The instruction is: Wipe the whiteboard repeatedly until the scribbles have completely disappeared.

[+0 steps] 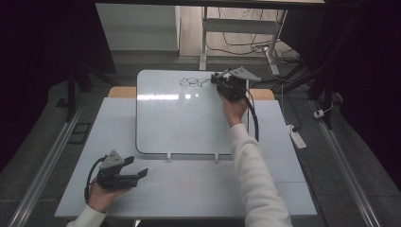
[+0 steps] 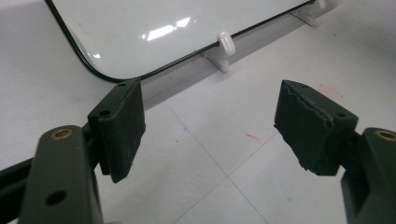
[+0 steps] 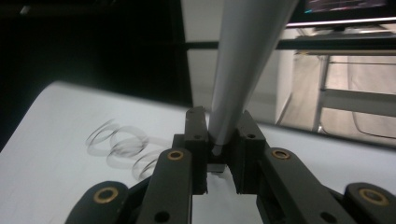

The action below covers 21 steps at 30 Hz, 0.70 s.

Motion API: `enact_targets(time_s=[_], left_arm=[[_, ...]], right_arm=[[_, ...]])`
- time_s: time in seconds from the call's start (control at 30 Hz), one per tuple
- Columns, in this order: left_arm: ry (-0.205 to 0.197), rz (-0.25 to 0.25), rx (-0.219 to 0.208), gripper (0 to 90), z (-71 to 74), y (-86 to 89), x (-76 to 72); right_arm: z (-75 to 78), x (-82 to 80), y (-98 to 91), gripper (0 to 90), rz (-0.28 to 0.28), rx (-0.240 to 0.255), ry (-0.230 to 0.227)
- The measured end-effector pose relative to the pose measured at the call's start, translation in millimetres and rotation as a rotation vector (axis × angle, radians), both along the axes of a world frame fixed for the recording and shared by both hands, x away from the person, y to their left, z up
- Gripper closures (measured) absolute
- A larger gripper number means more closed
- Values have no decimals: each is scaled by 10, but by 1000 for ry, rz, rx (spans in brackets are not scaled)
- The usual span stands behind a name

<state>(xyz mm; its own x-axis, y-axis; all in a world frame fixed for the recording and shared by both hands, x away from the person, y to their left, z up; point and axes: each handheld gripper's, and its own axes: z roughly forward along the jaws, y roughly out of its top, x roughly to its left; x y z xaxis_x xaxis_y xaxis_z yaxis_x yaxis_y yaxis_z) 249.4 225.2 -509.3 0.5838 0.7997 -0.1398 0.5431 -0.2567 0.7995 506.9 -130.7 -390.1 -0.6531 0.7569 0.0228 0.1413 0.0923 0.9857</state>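
- The table [image 1: 279, 156] carries a whiteboard [image 1: 184, 118] propped on two small white feet along its near edge; a hard push at the far edge could, I judge, tip or slide it.
- Your right gripper [image 1: 218, 78] is at the board's far right corner, jaws clamped on a grey marker [image 3: 233, 88]. In the right gripper view the marker stands up between the pads [image 3: 198, 135], held near its lower end; such a low hold could let it twist if you lean on it.
- Your left gripper [image 1: 137, 168] rests at the near left of the table, jaws wide and holding nothing, so the board has no steadying if it creeps.
- Black loops [image 1: 191, 82] sit at the far edge, just left of the right gripper. Dragging a jaw or your sleeve [image 1: 253, 175] across them would likely smear the ink.
- Little board lies beyond the loops, so a stroke going farther may run off.
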Motion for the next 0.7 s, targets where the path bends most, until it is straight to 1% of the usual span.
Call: enact_targets(time_s=[0.03, 0.07, 0.1, 0.13, 0.17, 0.23, 0.27, 0.3, 0.33, 0.37, 0.43, 0.47, 0.5, 0.53, 0.57, 0.6, 0.63, 0.67, 0.7], left_arm=[[4, 1, 2, 253, -6, -5, 8], [6, 1, 4, 253, -11, -10, 12], [6, -1, 5, 253, -11, -14, 8], [3, -2, 7, 253, -8, -16, -2], [2, -1, 5, 253, -2, -16, -13], [-3, 3, 3, 253, 8, -9, -25], [-5, 5, 2, 253, 10, -5, -25], [-4, 8, 1, 253, 11, 0, -24], [-3, 9, -2, 253, 10, 2, -22], [-1, 8, -3, 253, 8, 5, -18], [0, 8, -1, 253, 1, 6, -10], [1, 8, 0, 253, -1, 4, -9], [1, 8, 2, 253, -1, 3, -13], [0, 7, 4, 253, 1, 2, -19], [-1, 8, 1, 253, 4, -1, -25], [-4, 9, 0, 253, 7, 0, -29], [-4, 8, -1, 253, 10, 3, -27], [-3, 9, -2, 253, 9, 4, -22], [-2, 8, -2, 253, 7, 6, -18]], right_arm=[[-27, -19, 65, 785, 42, -14, 8], [-27, -19, 65, 785, 42, -14, 8], [-40, -28, 115, 785, 68, -31, 4], [-30, -26, 133, 786, 67, -55, -7], [-13, -2, 121, 785, 53, -52, -15], [43, 65, 37, 785, -19, 12, -21], [67, 92, 5, 785, -40, 38, -22], [76, 105, -4, 785, -45, 44, -19], [63, 92, 20, 786, -43, 34, -20], [42, 66, 65, 785, -14, 7, -18], [-9, 5, 177, 785, 63, -57, -16], [-10, -15, 206, 786, 71, -83, -28], [9, -8, 198, 785, 66, -87, -29], [34, 14, 163, 786, 38, -71, -34], [59, 42, 113, 785, -4, -44, -31], [68, 73, 70, 785, -25, -6, -21], [60, 88, 64, 785, -21, 18, -4], [47, 73, 96, 785, -11, 0, -3], [19, 30, 173, 785, 40, -38, -4]])
